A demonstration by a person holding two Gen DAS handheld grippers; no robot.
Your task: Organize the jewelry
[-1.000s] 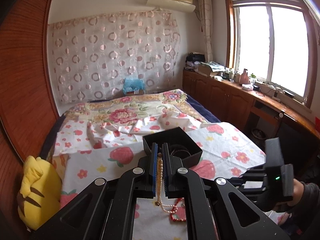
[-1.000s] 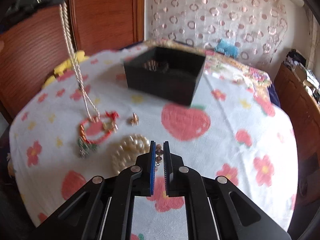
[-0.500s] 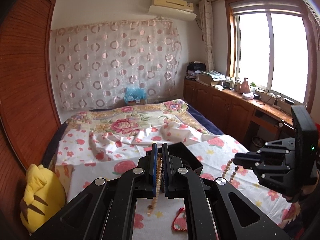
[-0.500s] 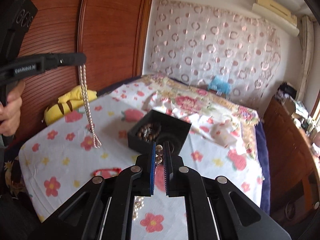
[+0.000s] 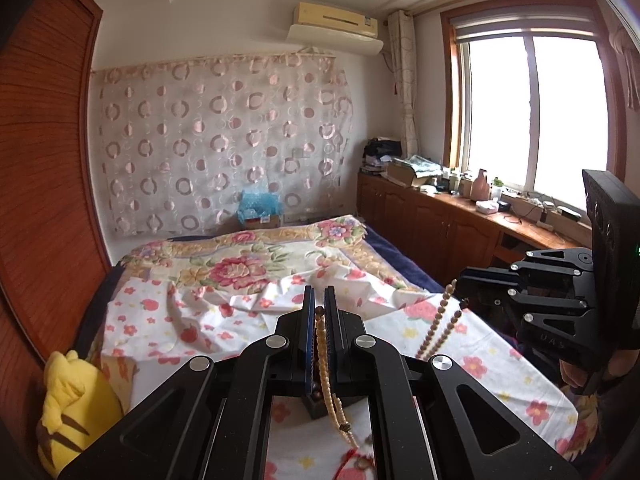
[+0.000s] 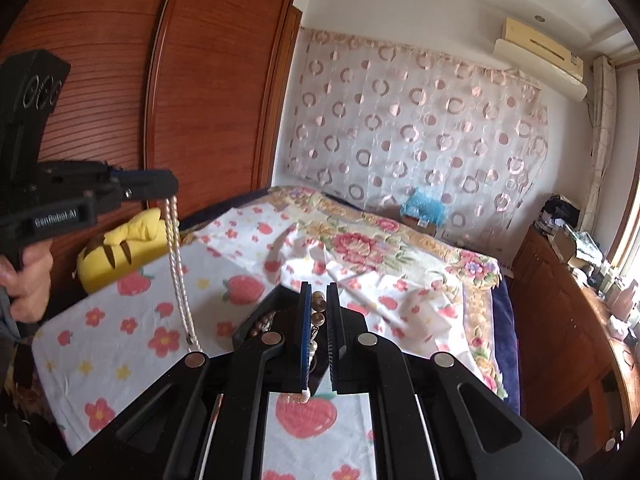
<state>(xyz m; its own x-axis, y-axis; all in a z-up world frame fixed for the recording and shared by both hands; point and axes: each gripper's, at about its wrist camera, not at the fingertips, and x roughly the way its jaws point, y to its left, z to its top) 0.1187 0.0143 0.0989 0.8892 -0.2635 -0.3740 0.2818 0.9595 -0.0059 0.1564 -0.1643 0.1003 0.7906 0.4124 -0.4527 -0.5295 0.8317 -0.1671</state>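
- While clamped on a pearl strand [image 5: 320,344], the left gripper [image 5: 319,312] hides most of the black box [image 5: 316,406].
- Right gripper [image 6: 318,312] pinches a brown bead string [image 6: 318,308]; its lower end is cut off.

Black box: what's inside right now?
In the right wrist view, the black box shows brown beads at its left edge. The right gripper covers the rest of the interior.
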